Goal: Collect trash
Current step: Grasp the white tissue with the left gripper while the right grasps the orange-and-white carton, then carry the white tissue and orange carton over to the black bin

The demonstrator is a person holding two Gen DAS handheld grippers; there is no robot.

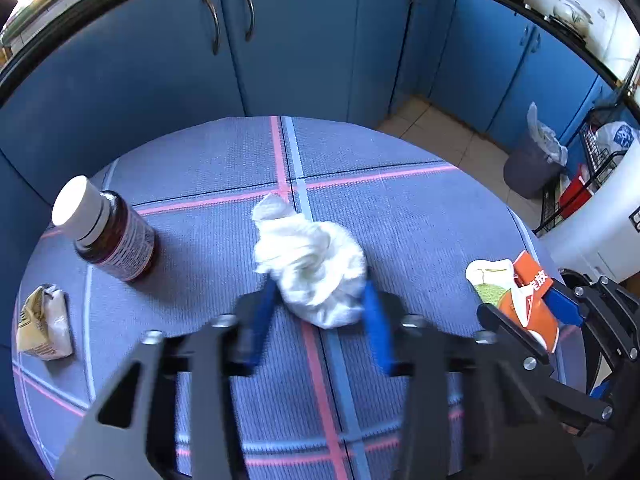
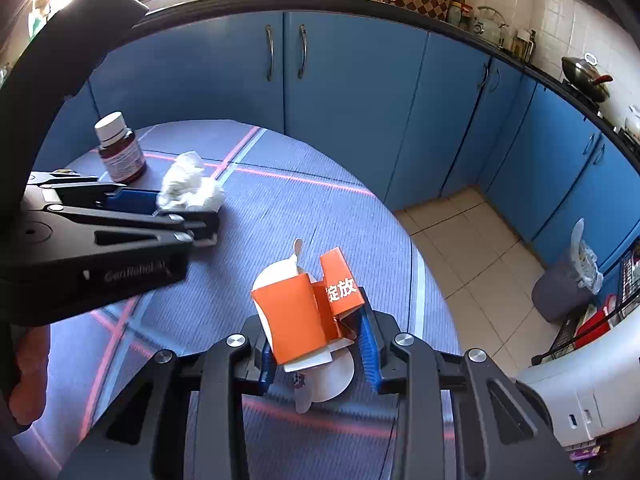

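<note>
White crumpled tissue (image 1: 316, 272) sits mid-table on blue plaid tablecloth (image 1: 224, 168); I see my left gripper (image 1: 320, 300) closed on it, blue pads pressing both flanks. Orange flattened carton (image 2: 304, 312) lies near table's right edge; my right gripper (image 2: 320, 344) clamps it, pads against both sides. Brown bottle (image 1: 108, 236) stands left of tissue, well apart. Tan wrapper (image 1: 44, 324) lies near left edge. Bare cloth between grippers. Grey bin (image 2: 560, 288) stands on tiled floor right of table, clear floor between.
</note>
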